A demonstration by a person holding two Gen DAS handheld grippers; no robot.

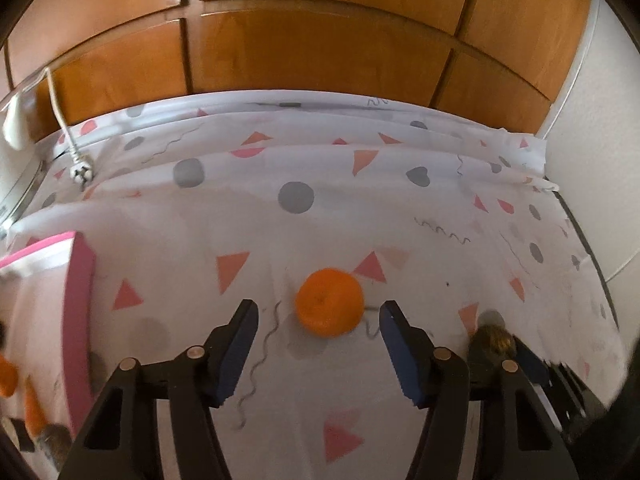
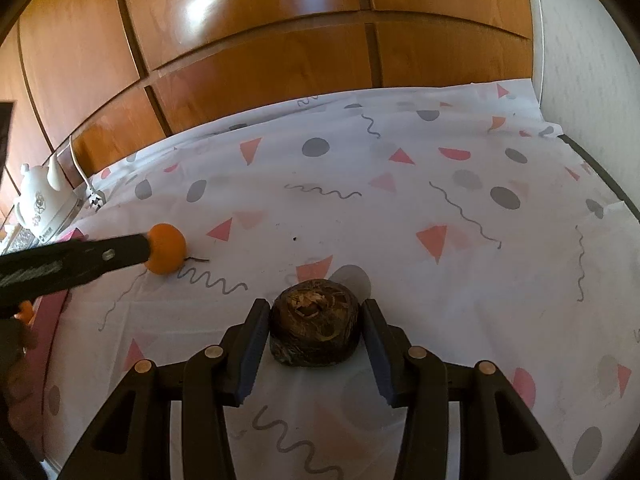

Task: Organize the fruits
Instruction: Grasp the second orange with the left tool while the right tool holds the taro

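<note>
An orange fruit (image 1: 329, 303) lies on the patterned cloth, between and just beyond the tips of my open left gripper (image 1: 318, 312); it also shows in the right wrist view (image 2: 166, 248). A dark brown round fruit (image 2: 314, 328) sits between the fingers of my right gripper (image 2: 314, 314), whose jaws stand close beside it with small gaps. That fruit shows partly in the left wrist view (image 1: 494, 336). A pink-rimmed tray (image 1: 80, 312) at the left holds orange pieces (image 1: 8, 376).
A white patterned tablecloth (image 2: 400, 208) covers the table. A white kettle (image 2: 40, 204) and a power cord (image 1: 60, 120) are at the far left. Wooden cabinet doors (image 1: 320, 48) stand behind, a white wall (image 2: 580, 40) at the right.
</note>
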